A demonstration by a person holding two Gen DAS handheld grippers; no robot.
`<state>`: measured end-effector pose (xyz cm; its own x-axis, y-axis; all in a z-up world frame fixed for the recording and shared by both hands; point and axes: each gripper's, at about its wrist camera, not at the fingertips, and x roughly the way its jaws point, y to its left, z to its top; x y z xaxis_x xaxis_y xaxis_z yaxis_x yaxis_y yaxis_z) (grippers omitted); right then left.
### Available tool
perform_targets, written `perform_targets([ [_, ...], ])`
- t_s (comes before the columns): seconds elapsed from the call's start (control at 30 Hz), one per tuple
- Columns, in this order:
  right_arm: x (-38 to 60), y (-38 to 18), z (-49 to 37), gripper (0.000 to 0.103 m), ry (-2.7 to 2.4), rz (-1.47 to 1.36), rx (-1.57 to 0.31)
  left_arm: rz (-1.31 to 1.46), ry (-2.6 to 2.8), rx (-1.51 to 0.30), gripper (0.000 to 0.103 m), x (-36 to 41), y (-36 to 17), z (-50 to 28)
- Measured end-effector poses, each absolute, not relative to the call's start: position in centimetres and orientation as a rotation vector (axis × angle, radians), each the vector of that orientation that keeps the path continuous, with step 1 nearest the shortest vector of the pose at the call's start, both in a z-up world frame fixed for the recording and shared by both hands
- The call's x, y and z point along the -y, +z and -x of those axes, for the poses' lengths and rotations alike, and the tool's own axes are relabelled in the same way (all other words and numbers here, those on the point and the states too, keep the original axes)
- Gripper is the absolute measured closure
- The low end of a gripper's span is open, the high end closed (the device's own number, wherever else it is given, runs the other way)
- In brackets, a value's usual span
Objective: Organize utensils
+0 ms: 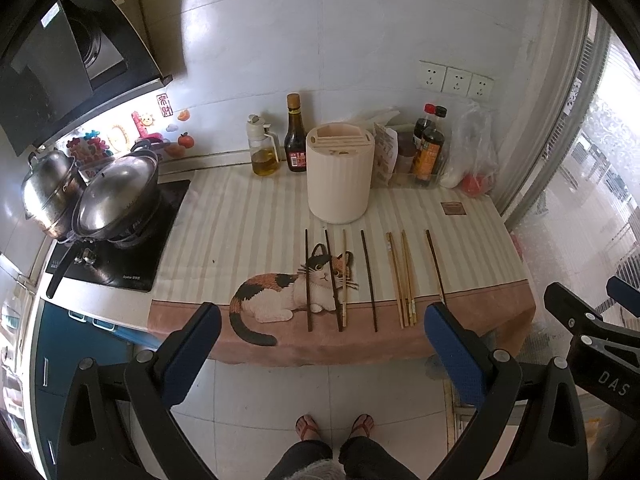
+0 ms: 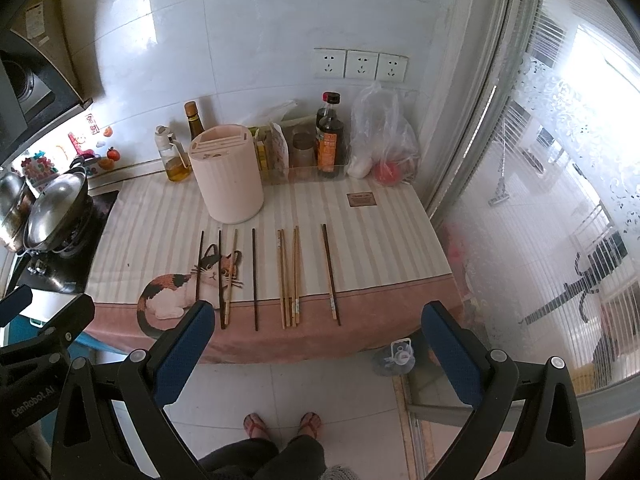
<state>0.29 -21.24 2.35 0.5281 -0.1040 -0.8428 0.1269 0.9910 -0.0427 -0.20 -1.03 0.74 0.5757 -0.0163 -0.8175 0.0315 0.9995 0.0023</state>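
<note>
Several chopsticks lie side by side on a cat-print cloth (image 1: 256,292) (image 2: 168,300): dark ones (image 1: 369,280) (image 2: 254,278) and pale wooden ones (image 1: 402,280) (image 2: 289,278). A cream cylindrical utensil holder (image 1: 340,174) (image 2: 228,174) with slots on top stands upright behind them. My left gripper (image 1: 322,320) is open and empty, held off the counter's front edge. My right gripper (image 2: 318,318) is open and empty, also in front of the edge, and shows at the right in the left wrist view (image 1: 592,312).
Oil and sauce bottles (image 1: 295,136) (image 2: 330,136), packets and a plastic bag (image 1: 474,148) (image 2: 384,136) line the back wall. Lidded pots (image 1: 116,200) (image 2: 56,208) sit on a stove at left. A glass door is at right. My feet stand on the tiled floor below.
</note>
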Motion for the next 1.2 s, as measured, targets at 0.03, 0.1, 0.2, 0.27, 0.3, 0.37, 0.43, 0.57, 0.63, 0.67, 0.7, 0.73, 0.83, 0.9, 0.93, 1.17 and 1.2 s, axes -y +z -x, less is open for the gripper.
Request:
perform_targets([
  [0.03,21.4,2.5,-0.3,0.0,-0.139,-0.026,-1.003,-0.016,-0.028,-0.956,0.0,1.0,0.8,0.2],
  [0.1,21.4,2.7,0.0,0.0,-0.139,-0.025,-1.002,-0.019,-0.026,-0.955,0.0,1.1,0.8,0.1],
  [0.2,21.6,3.0,0.2,0.0,-0.141,-0.025,-0.997,-0.017,-0.025,-0.954,0.0,1.2,0.9,0.1],
  [0.27,21.9,3.3,0.2,0.0,-0.143,-0.029,-0.992,-0.016,-0.026,-0.954,0.0,1.1,0.9,0.1],
  [0.3,21.9,3.4,0.2,0.0,-0.143,-0.029,-0.99,-0.015,-0.027,-0.954,0.0,1.2,0.9,0.1],
  [0.37,21.8,3.3,0.3,0.0,-0.144,-0.029,-0.989,-0.016,-0.026,-0.953,0.0,1.1,0.9,0.0],
  [0.43,21.7,3.2,0.1,0.0,-0.148,-0.034,-0.987,-0.014,-0.026,-0.953,0.0,1.1,0.9,-0.1],
  [0.57,21.7,2.9,-0.1,0.0,-0.158,-0.055,-0.983,-0.025,-0.016,-0.946,0.0,1.4,0.8,-0.6],
  [0.63,21.7,2.5,-0.3,0.0,-0.172,-0.07,-0.977,-0.045,-0.003,-0.931,0.0,1.4,0.6,-1.2],
  [0.67,21.7,2.3,-0.5,0.0,-0.178,-0.078,-0.973,-0.05,0.001,-0.918,0.0,1.4,0.5,-1.4],
  [0.7,21.7,2.3,-0.5,0.0,-0.179,-0.079,-0.973,-0.061,0.01,-0.904,0.0,1.5,0.3,-1.9],
  [0.73,21.8,1.9,-0.9,0.0,-0.19,-0.088,-0.965,-0.069,0.014,-0.894,0.0,1.2,0.1,-2.2],
  [0.83,22.1,0.2,-2.1,0.0,-0.208,-0.141,-0.961,-0.063,0.005,-0.862,0.0,0.7,-0.8,-3.6],
  [0.9,22.1,-0.6,-2.6,0.0,-0.214,-0.157,-0.962,-0.051,0.001,-0.854,0.0,0.0,-1.8,-4.8],
  [0.93,22.3,-1.7,-3.2,0.0,-0.226,-0.177,-0.958,-0.055,-0.004,-0.858,0.0,0.0,-2.3,-5.4],
  [1.17,24.3,-7.2,-6.7,0.0,-0.286,-0.206,-0.951,-0.069,-0.023,-0.901,0.0,0.6,-7.3,-9.7],
  [1.2,24.9,-8.2,-7.5,0.0,-0.277,-0.219,-0.958,-0.07,-0.025,-0.906,0.0,0.8,-8.1,-10.2],
])
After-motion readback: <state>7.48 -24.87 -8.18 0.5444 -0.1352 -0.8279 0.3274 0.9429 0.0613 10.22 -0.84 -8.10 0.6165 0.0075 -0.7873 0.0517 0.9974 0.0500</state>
